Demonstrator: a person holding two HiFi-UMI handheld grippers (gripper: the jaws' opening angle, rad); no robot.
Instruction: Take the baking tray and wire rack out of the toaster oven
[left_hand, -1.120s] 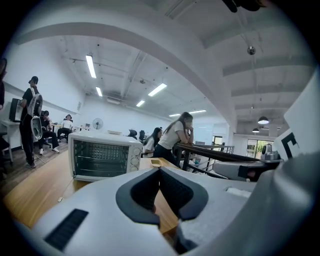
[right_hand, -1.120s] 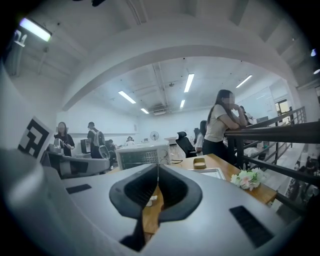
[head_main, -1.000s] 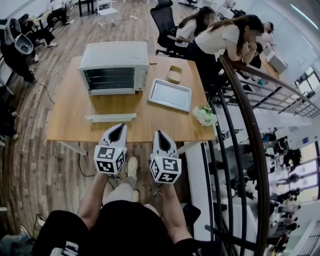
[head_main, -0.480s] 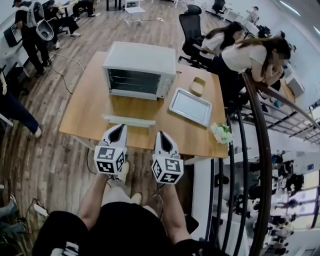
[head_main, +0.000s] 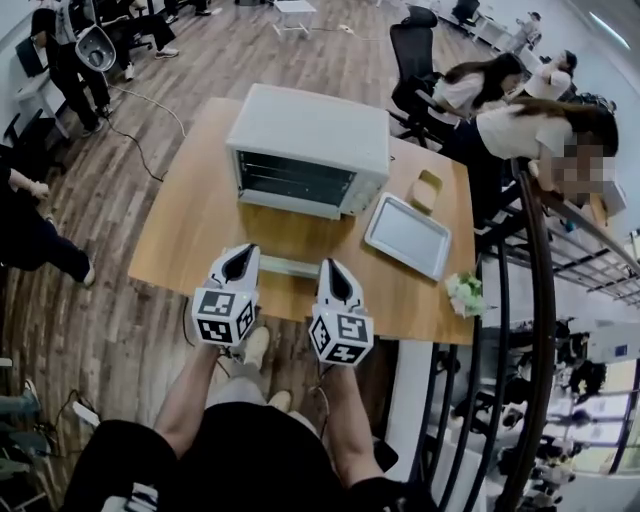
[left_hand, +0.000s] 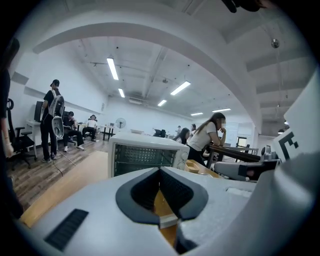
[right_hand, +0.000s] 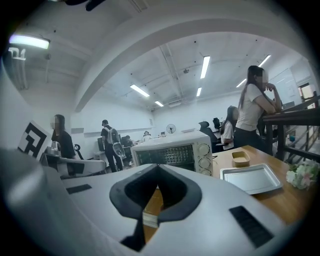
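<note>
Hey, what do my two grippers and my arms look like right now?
The left hand-held gripper and right hand-held gripper are white tapering shells with black-lined jaws, each bearing a cube of black-and-white square markers. The person wears a black top, forearms uncovered.

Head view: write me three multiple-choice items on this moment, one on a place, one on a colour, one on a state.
1. Where is the baking tray?
A. Inside the toaster oven
B. On the table, right of the toaster oven
C. On the floor

2. What colour is the toaster oven's casing?
A. Black
B. Red
C. Pale grey-white

3. The left gripper and right gripper are:
A. Both shut, holding nothing
B. Both wide open
C. Both shut on the baking tray

Answers: B, the tray lies flat on the wood beside the oven; C, its top and sides are pale; A, each gripper view shows the jaws together and empty.
</note>
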